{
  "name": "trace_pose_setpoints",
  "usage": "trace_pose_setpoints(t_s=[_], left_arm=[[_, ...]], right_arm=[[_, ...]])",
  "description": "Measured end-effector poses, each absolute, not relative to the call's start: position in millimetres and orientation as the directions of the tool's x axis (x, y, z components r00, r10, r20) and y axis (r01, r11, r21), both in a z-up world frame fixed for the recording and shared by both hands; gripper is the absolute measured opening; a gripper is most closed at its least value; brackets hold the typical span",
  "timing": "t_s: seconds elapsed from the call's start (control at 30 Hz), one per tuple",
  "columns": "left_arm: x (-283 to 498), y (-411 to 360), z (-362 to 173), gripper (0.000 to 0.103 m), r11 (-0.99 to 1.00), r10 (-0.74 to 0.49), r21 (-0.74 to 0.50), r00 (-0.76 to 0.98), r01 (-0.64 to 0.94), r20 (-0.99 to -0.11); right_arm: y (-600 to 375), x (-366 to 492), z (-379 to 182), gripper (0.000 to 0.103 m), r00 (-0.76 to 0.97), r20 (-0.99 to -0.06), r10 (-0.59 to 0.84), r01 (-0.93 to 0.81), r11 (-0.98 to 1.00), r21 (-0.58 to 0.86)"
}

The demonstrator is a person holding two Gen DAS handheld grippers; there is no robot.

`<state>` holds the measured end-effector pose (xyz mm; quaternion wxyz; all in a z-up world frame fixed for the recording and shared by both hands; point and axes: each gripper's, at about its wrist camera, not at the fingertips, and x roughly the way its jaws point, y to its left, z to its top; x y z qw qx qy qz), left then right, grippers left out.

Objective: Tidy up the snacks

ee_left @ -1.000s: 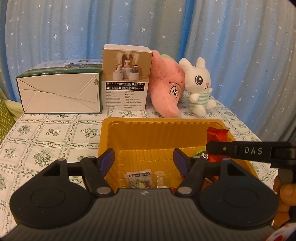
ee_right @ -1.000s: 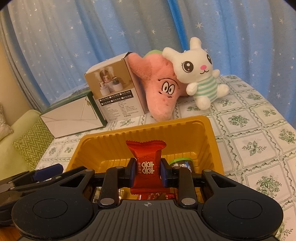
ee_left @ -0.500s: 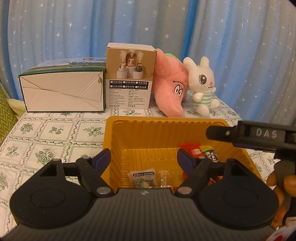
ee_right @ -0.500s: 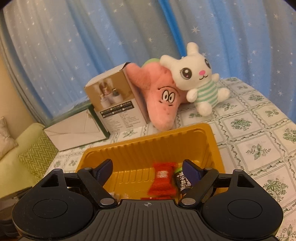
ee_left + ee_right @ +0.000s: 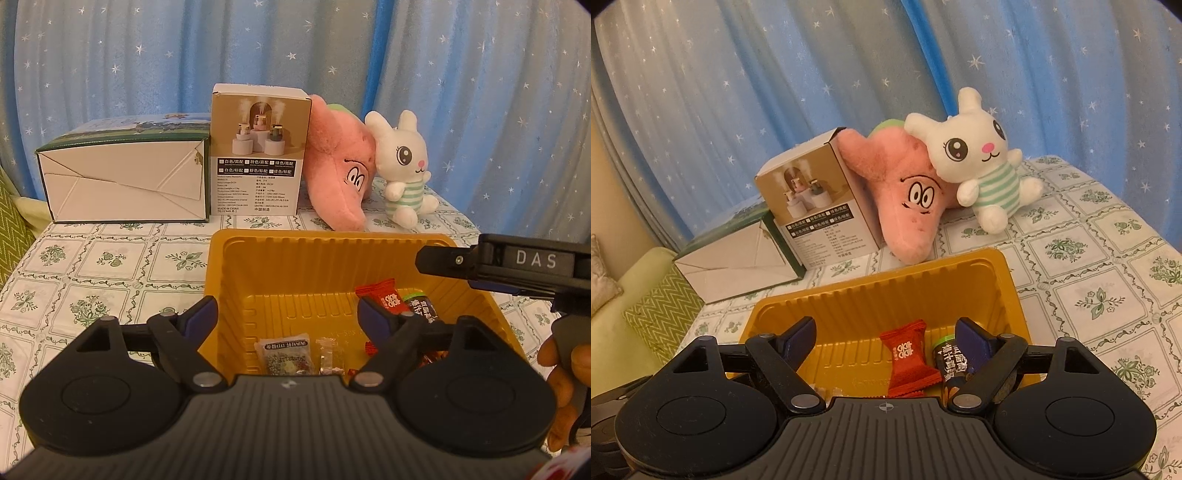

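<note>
Nearest, both grippers are hovering over the yellow tray's (image 5: 993, 273) near edge. The right gripper (image 5: 886, 341) is spreading its fingers wide, holding nothing; the left gripper (image 5: 286, 319) is likewise gaping empty. Just beyond, the red candy (image 5: 910, 360) is lying inside the tray beside a dark green-capped packet (image 5: 947, 360), probably gathered there to keep the snacks together. Farther back, the plush rabbit (image 5: 975, 158) is leaning on the pink plush (image 5: 908, 199).

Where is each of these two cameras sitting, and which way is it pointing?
Left wrist: rides the left gripper, looking over the yellow tray toward the boxes; open jaws, the right gripper and a hand show.
Right wrist: rides the right gripper, angled left across the tray; open jaws show.
Shared: tray, red candy, plush rabbit.
</note>
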<state>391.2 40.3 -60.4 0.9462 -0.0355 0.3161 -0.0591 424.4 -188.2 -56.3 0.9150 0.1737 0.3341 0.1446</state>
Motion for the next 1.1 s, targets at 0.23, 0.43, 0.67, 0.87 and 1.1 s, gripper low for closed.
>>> trace_pose_setpoints(t_s=[0.23,0.43,0.67,0.87,1.1], left_arm=[[390.7,42.4,-59.9,0.085,0.991,-0.124,-0.107,0.796,0.075,-0.592],[387.4,44.4,-57.0,0.096,0.995,-0.098,-0.083,0.811,0.061,-0.576],[380.4,54.6,-52.7,0.103,0.994,-0.092,-0.106,0.816,0.038,-0.571],[372.4,54.6,-47.6,0.103,0.996,-0.067,-0.085,0.82,0.023,-0.568],[356.4,53.3,-45.5,0.103,0.999,-0.028,-0.053,0.819,-0.003,-0.574]], right_arm=[[-190.0,423.0,-57.5,0.082,0.731,-0.573,0.371,-0.143,0.904,0.403],[-194.5,419.7,-59.0,0.082,0.732,-0.587,0.347,-0.125,0.915,0.384],[-201.7,409.5,-57.9,0.093,0.743,-0.595,0.307,-0.112,0.933,0.342],[-210.6,396.7,-57.9,0.095,0.739,-0.608,0.29,-0.098,0.939,0.329],[-211.8,375.4,-54.0,0.095,0.743,-0.611,0.275,-0.115,0.951,0.288]])
